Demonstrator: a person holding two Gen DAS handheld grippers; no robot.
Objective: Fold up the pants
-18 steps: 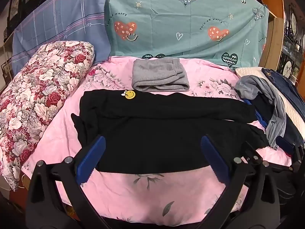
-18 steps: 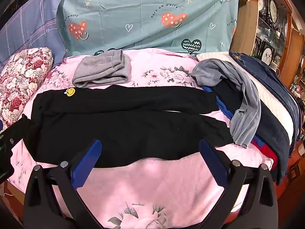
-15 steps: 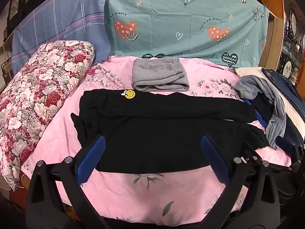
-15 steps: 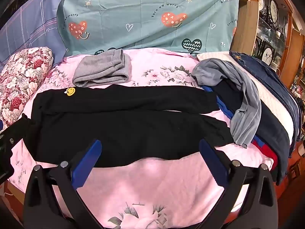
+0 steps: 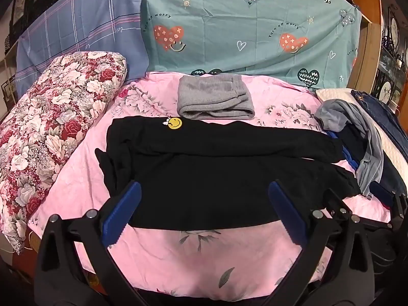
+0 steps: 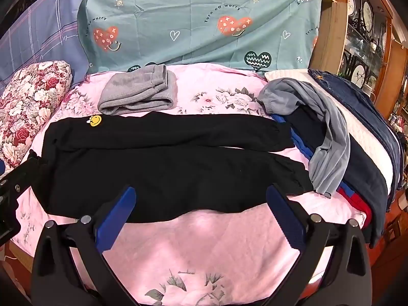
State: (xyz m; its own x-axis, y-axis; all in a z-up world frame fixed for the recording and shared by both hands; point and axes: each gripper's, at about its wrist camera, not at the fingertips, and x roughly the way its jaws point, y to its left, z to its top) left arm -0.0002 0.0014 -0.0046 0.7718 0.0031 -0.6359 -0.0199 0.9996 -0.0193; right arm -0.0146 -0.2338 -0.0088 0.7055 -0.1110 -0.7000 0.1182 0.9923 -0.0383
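— Pink floral sheet covers the bed, right? What lies on it?

— Black pants spread flat across the middle, waistband to the left, legs running right, with a yellow smiley patch near the far-left corner. Just beyond them sits a folded grey garment. A floral pillow lies at the left, a pile of clothes at the right, and a teal heart-print cloth hangs at the far side.

— And the hand-held grippers?

— The left hand-held gripper hovers over the near edge of the pants, jaws spread wide, nothing between them. The right hand-held gripper does likewise further right, also spread wide and empty, over the pants' near hem.
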